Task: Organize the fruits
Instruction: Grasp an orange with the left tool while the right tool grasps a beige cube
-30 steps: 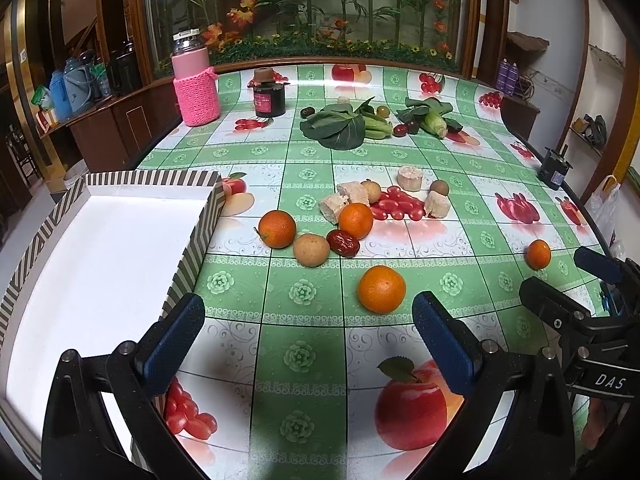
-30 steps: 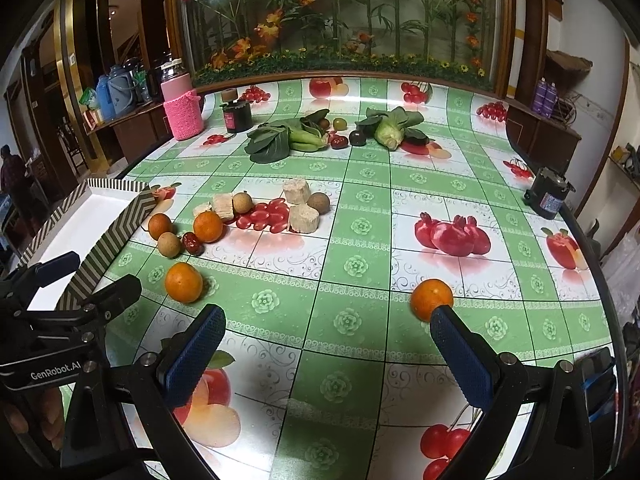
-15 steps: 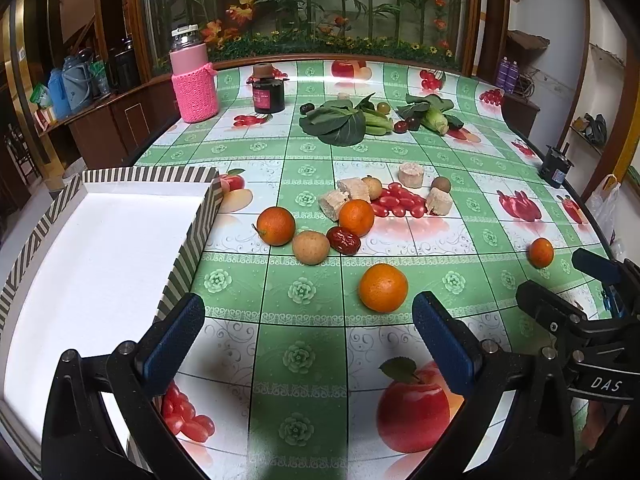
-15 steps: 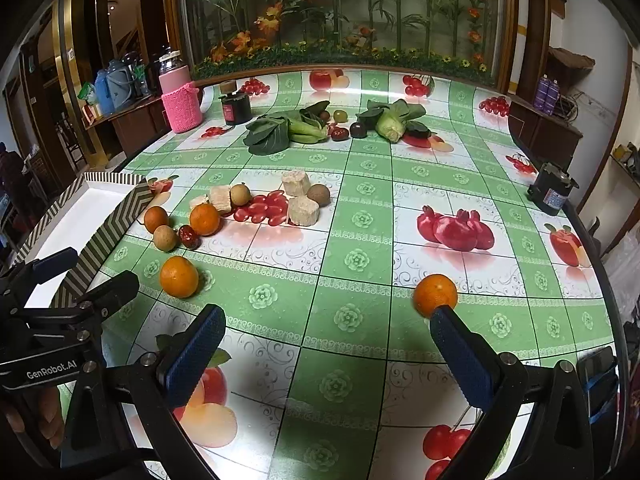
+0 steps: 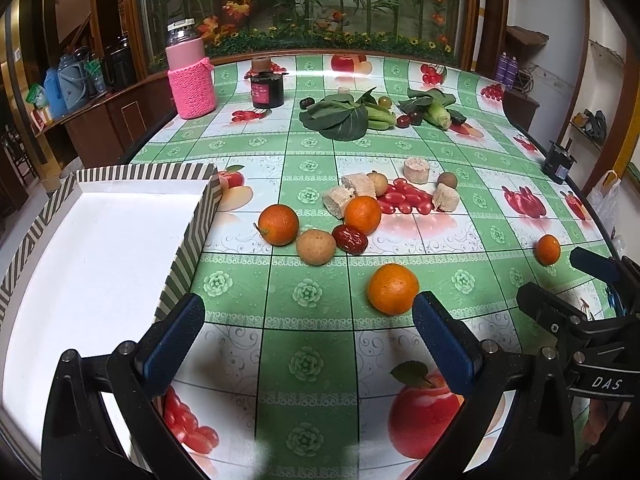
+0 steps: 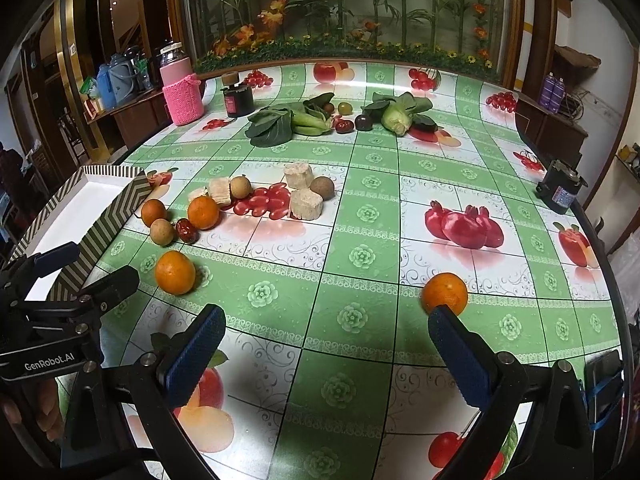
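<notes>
Left wrist view first: your left gripper (image 5: pixel 308 332) is spread wide with nothing in it, hovering low over the tablecloth. Compared with a second ago the whole scene has slid down the picture a bit, so you've been creeping forward. The nearest orange (image 5: pixel 393 289) now sits just beyond the right-hand pad, not between the pads yet. The striped box (image 5: pixel 188 256) is close on the left, white floor bare as far as you can see. Further up there's the cluster: two more oranges, a tan round fruit (image 5: pixel 316 247), a red date (image 5: pixel 351 239), cherry tomatoes (image 5: pixel 404 199).

Right wrist view: your right gripper (image 6: pixel 326 334) is also wide open and empty. The stray orange (image 6: pixel 445 294) used to sit clear of the right-hand pad; now the pad tip overlaps its lower edge, so you've closed in on it. It's still off to the side though, not centred.

My read: nothing's sorted yet, both claws are just lining up. Nudge each one to the right so the fruit sits between the pads before squeezing.
</notes>
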Demonstrator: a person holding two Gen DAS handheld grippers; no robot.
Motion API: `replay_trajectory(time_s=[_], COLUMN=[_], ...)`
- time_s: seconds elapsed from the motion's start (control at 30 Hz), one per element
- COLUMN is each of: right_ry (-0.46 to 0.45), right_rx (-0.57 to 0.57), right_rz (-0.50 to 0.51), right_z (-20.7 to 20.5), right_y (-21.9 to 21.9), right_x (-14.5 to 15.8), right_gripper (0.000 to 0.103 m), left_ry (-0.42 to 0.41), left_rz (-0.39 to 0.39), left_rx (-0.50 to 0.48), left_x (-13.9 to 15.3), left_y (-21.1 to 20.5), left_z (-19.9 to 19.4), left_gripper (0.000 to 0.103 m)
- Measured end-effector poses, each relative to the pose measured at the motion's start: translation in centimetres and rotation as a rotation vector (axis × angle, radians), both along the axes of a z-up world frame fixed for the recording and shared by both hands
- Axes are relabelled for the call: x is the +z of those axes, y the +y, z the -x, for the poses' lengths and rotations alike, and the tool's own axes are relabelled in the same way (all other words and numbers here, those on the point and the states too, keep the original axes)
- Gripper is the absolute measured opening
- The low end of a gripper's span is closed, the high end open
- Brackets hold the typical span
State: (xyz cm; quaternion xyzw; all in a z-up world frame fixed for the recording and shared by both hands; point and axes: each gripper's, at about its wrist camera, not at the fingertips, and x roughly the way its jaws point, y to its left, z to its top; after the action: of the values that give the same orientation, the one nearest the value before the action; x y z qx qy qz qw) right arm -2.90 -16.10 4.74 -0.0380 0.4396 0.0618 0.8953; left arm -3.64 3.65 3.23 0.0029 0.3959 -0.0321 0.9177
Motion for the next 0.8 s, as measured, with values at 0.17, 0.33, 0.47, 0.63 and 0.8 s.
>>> replay_trajectory(time_s=[0.17,0.33,0.47,0.63,0.8], right_ry=[0.007,0.015,0.027,0.045,0.062], right_rx=[0.019,0.047,0.028,-0.01,0.021], right_rz=[-0.009,-0.029,-0.015,-0.03,-0.073], right_z=[-0.4,-0.7,-1.0,-1.1,-2.0], right_y=[0.2,0.5,0.2,-1.5,-2.1], right_x=[-0.1,-0.3,-0.8,-1.1,-1.0], right_gripper=[0.099,0.097,0.097,0.097,0.092], left_ry=[0.009,0.01,0.029,0.039,0.097], left_rz=[0.009,0.023,0.024,0.002,0.004], left_rx=[-0.017,-0.062,-0.105,-0.134,-0.138], left_x=[0.0,0.3,-0.2,-1.0,-2.1], left_y=[0.5,0.5,-0.9,-2.8,-3.6], left_z=[-0.7,-0.5,-0.3,-0.7,-1.8], left_gripper=[0.103,0.103,0.103,0.1,0.084])
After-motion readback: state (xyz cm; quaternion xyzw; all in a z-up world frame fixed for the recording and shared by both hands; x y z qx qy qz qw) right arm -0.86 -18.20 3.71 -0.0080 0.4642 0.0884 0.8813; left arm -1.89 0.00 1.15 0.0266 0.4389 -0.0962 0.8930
